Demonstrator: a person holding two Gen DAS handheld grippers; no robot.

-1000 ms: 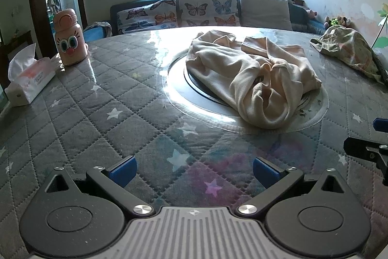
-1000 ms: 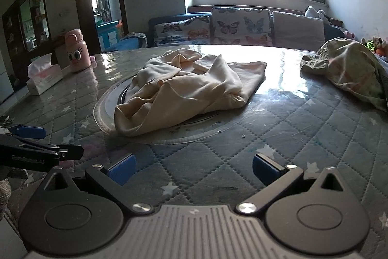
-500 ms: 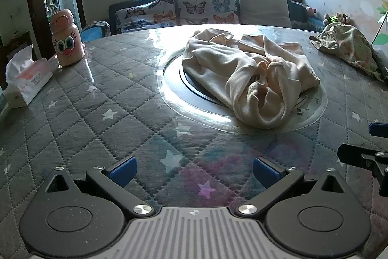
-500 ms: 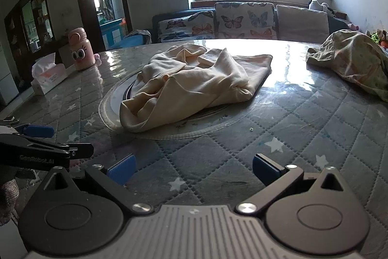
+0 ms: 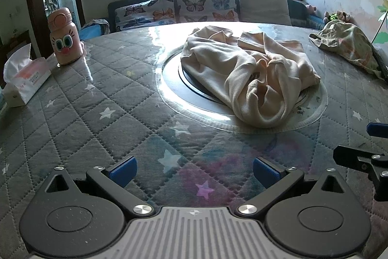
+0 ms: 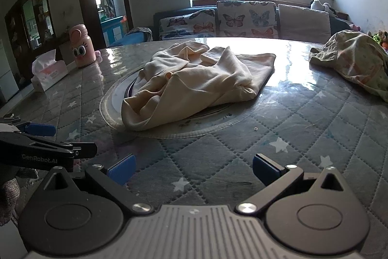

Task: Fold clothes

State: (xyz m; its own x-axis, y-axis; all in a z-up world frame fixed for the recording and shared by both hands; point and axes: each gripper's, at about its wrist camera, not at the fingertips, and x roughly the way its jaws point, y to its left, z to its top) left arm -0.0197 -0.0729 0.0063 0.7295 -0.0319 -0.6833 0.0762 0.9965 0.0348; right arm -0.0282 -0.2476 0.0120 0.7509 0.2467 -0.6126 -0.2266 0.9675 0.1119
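The left tool (image 5: 194, 168) hovers low over the tabletop (image 5: 101, 98) with its blue-tipped fingers spread wide and nothing between them; the right tool (image 6: 192, 168) does the same beside it, equally wide and empty. In the right wrist view the side of the left tool carries the lettering "GenRobot.AI". The round tabletop wears a grey quilted star-patterned cover under a glossy clear sheet. At its centre, over a round inset disc (image 5: 169, 69), a crumpled cream garment (image 5: 245, 74) lies in a heap, ahead of both tools and touched by neither. A second bundled patterned garment (image 6: 356, 62) sits at the far right rim, partly cut off. On the left stand a tissue box (image 5: 23, 79) with a tissue poking up, its print too small to read, and a pink cartoon-eyed bottle (image 5: 64, 40).
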